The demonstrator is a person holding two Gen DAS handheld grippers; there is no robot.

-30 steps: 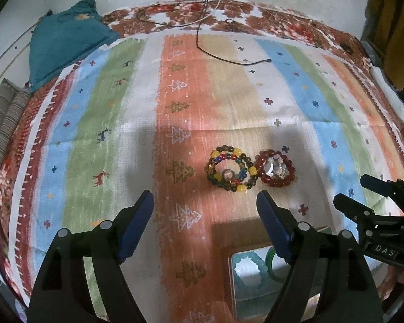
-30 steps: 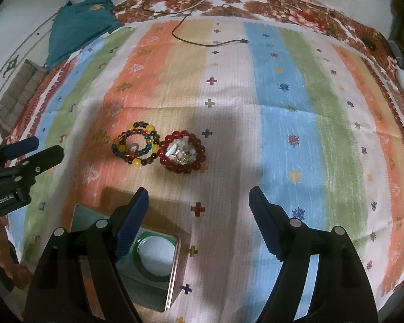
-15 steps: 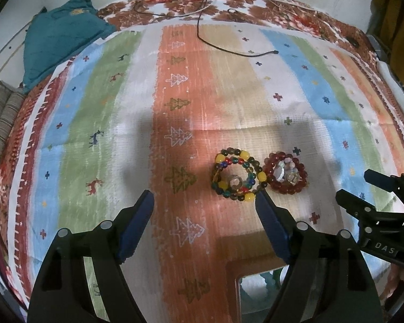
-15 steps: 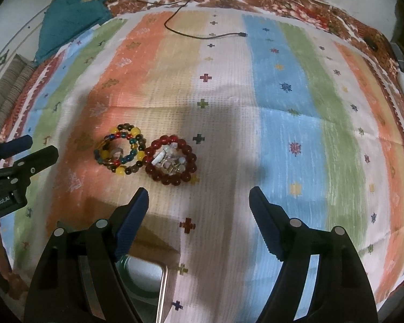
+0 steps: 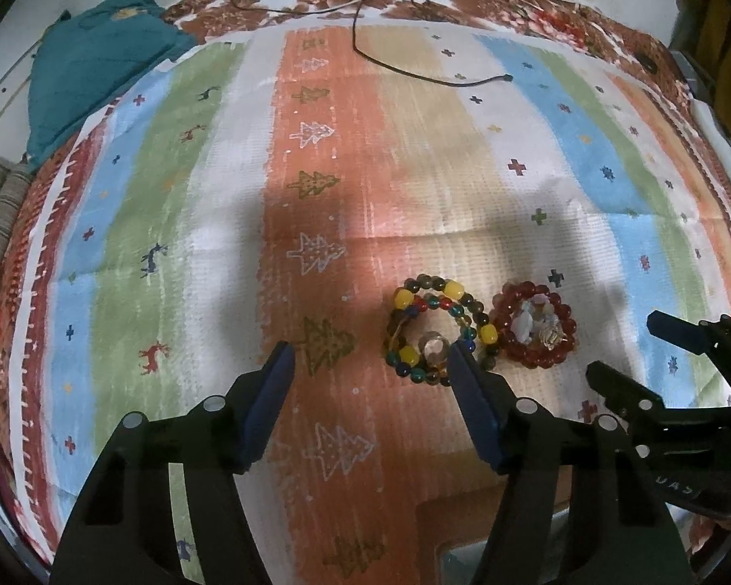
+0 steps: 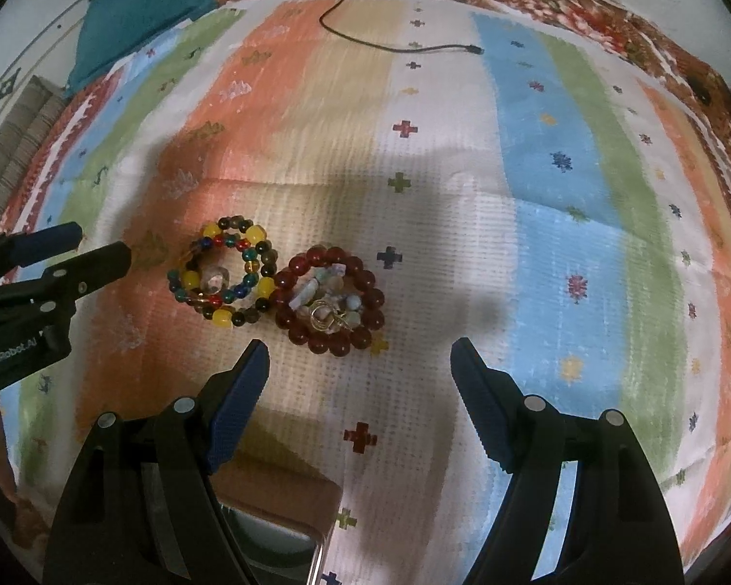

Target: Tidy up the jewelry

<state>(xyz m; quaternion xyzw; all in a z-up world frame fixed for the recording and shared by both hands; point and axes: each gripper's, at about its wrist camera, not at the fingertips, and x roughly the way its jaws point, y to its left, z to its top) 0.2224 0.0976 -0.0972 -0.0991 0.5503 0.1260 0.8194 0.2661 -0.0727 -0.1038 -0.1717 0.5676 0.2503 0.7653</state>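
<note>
Two bead bracelets are seen side by side, touching, on the striped cloth (image 5: 346, 185). The multicolour bracelet (image 5: 436, 336) lies on the left w/ a clear bead inside; the red bracelet (image 6: 329, 300) lies on the right, filled w/ small pale stones and a gold piece.

The left gripper (image 5: 368, 399) is held released, jaws wide, nothing grasped; its right finger tip is seen just at the near-right edge of the multicolour bracelet. The right gripper (image 6: 360, 390) is likewise released and empty, hovering just near of the red bracelet.

A metal tin (image 6: 287, 543) is glimpsed at the near edge, partly hidden; contents can't be told.

Step judged: approach before a pick, prob. a bracelet for the tin. Next move calls for lowering one claw so a bead ring sits btwn the jaws, then clenching w/o scattering the loose stones.

A black cable (image 5: 414, 68) lies well apart at the far side.
</note>
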